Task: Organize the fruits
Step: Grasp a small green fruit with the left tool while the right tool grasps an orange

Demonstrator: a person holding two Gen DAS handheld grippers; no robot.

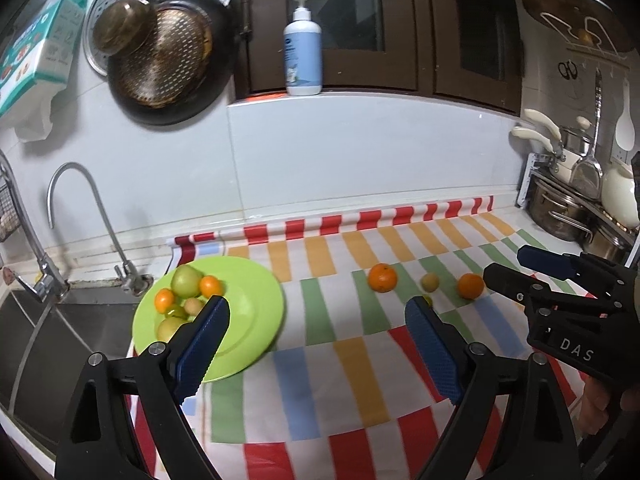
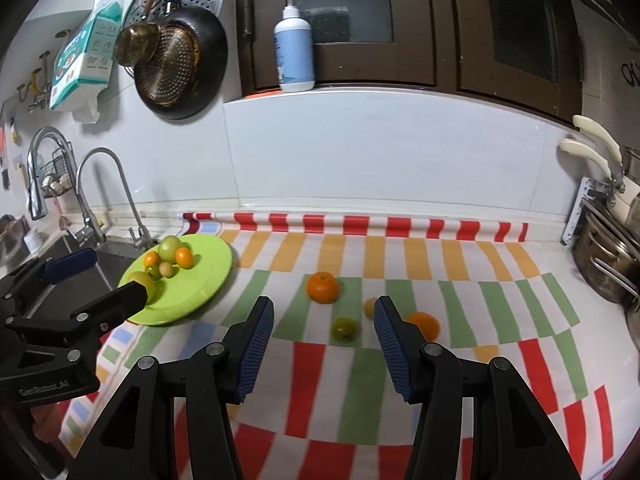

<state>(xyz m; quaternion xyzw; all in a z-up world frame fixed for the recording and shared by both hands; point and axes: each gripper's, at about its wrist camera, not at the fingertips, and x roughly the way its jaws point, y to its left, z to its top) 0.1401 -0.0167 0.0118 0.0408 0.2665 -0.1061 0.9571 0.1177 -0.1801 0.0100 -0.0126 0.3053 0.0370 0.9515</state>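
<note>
- Jaws of the left gripper (image 1: pixel 316 316) stand wide with nothing between them; the green plate (image 1: pixel 248 296), heaped with small fruits, lies just past the left jaw, so this hand looks done with a drop there.
- Jaws of the right gripper (image 2: pixel 324 320) stand partly open and empty, aimed at the loose fruit on the striped worktop (image 2: pixel 400 380).
- Between and just beyond them lie the green fruit (image 2: pixel 345 329) and a mandarin (image 2: pixel 322 287); another orange (image 2: pixel 426 323) peeks from behind the right jaw.
- Four fruits still off the plate, I judge.
</note>
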